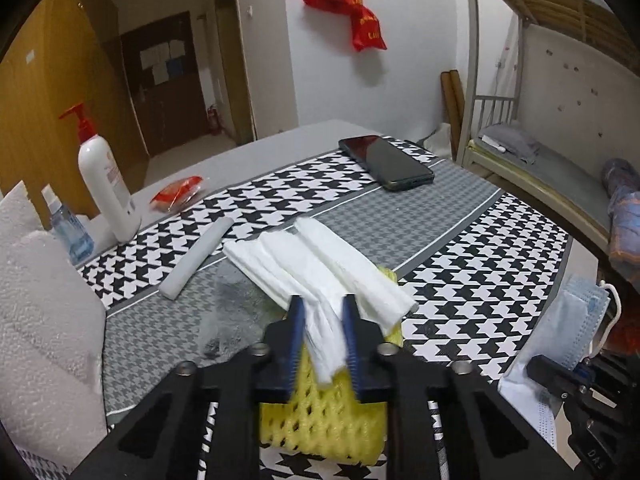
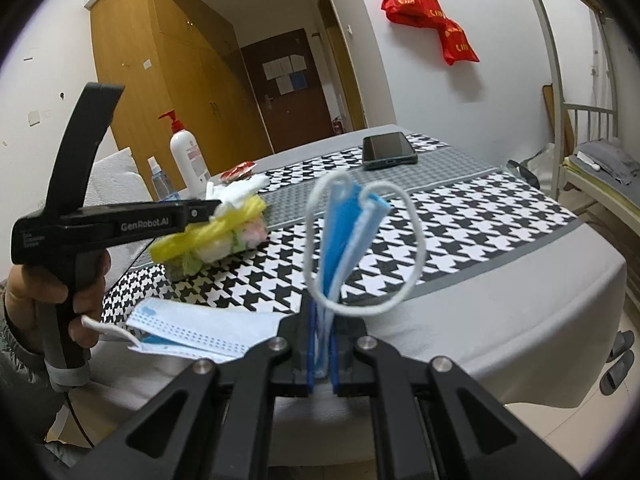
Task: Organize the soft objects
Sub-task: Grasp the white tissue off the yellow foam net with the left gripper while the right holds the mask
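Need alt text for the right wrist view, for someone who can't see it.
The right gripper is shut on a folded blue face mask held upright, ear loops dangling, above the houndstooth-covered table. To its left, the left gripper pinches a yellow foam net; another face mask lies flat nearby.

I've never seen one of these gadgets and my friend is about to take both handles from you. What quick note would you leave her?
Left gripper: shut on a white tissue above the yellow foam net.
Right gripper: shut on a folded blue face mask, held upright off the table.
More tissues lie fanned across the net; a white foam strip lies apart on the checked cloth; another mask lies flat near the table edge.
Left to do: place both held items, gather the rest.
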`<action>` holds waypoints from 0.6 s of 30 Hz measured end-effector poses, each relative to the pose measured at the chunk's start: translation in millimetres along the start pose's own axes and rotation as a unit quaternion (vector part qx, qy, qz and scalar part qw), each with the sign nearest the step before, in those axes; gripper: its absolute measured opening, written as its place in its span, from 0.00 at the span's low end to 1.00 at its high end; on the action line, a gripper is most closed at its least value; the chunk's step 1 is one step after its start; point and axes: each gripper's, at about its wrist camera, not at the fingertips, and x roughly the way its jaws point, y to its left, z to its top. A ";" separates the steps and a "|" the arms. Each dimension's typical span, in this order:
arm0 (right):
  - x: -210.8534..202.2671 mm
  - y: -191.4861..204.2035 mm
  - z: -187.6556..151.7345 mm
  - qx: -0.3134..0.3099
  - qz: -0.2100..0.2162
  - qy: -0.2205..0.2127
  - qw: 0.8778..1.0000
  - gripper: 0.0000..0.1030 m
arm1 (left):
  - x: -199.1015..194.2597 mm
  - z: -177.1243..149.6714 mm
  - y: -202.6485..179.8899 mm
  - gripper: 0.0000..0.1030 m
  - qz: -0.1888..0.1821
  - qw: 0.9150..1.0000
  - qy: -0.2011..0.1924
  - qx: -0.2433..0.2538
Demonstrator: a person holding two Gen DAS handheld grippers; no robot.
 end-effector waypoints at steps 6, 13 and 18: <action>2.6 -0.2 -0.5 -0.002 -0.002 0.003 1.000 0.08 | -2.5 2.7 3.0 0.06 -0.002 1.000 -0.015 -0.002; 3.6 -3.1 0.4 0.004 -0.001 0.001 1.000 0.08 | -28.9 15.2 5.4 0.05 -0.015 0.998 -0.060 0.000; 0.7 -4.0 3.6 0.010 -0.002 -0.004 1.000 0.08 | -54.2 20.6 9.5 0.05 -0.022 0.996 -0.087 0.002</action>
